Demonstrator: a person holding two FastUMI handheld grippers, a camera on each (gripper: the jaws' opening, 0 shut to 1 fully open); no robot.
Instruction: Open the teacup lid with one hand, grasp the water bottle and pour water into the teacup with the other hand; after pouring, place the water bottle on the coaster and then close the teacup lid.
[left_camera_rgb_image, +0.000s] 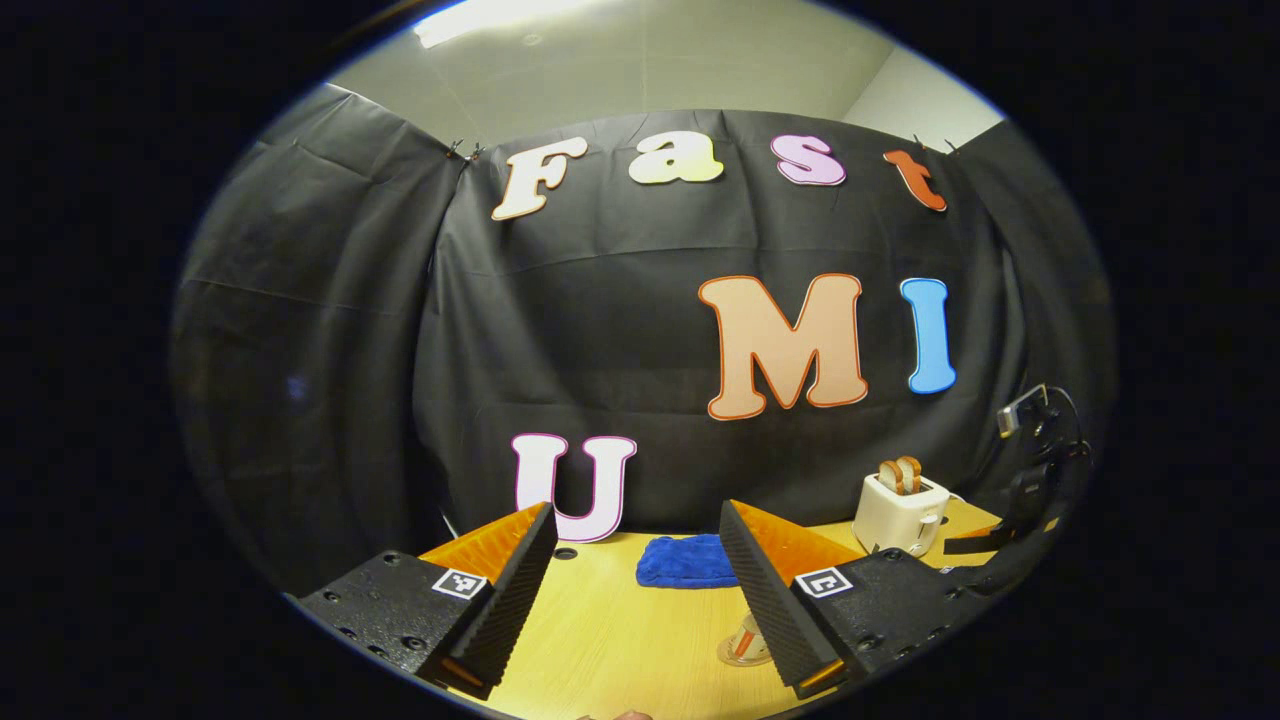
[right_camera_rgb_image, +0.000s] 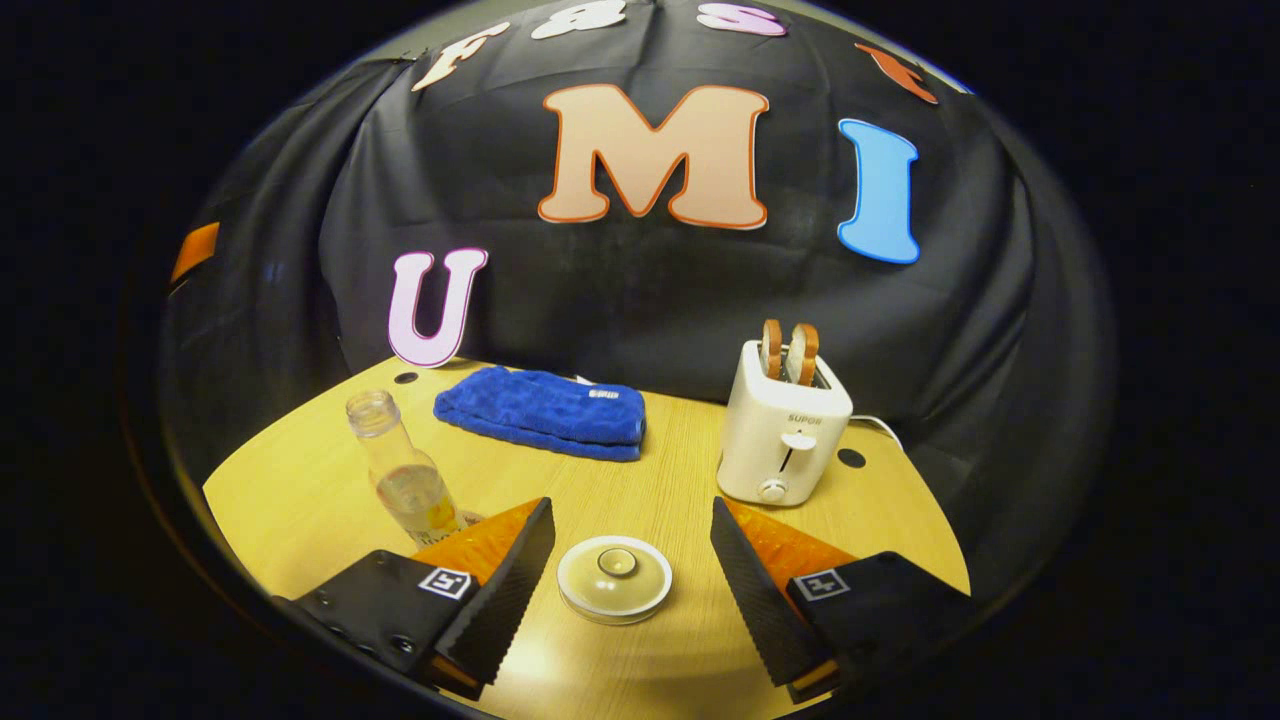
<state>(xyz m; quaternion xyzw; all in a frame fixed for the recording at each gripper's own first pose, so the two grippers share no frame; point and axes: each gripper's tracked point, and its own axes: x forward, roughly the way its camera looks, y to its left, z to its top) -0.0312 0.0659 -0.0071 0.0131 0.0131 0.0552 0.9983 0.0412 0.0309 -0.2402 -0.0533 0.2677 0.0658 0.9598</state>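
The right gripper (right_camera_rgb_image: 632, 545) is spread wide with nothing in its grip, its ridged fingers (right_camera_rgb_image: 505, 590) angled down over the table (right_camera_rgb_image: 300, 500); between them, on the wood and touching neither finger, sits the teacup's lid (right_camera_rgb_image: 614, 577), a pale round disc with a small knob at its centre, covering whatever lies under it. The left gripper (left_camera_rgb_image: 640, 560) is likewise released and empty, raised above the same table; beside its right-hand finger a small clear item (left_camera_rgb_image: 745, 645) shows, too hidden to name.

The table is light wood with a visible grain, rounded at the edge, with small dark holes near the back; a black cloth wall (right_camera_rgb_image: 650, 300) hangs in folds behind it, and in the left gripper view a pale ceiling (left_camera_rgb_image: 640, 60) with a light strip rises above.

The water bottle (right_camera_rgb_image: 400, 470), clear with no cap on its neck, stands upright left of the right gripper, with some liquid in its lower part; a folded blue towel (right_camera_rgb_image: 545, 412), plush, lies at the back; a white toaster (right_camera_rgb_image: 782, 432) with two slices of bread (right_camera_rgb_image: 787, 350) standing in its slots is to the right.
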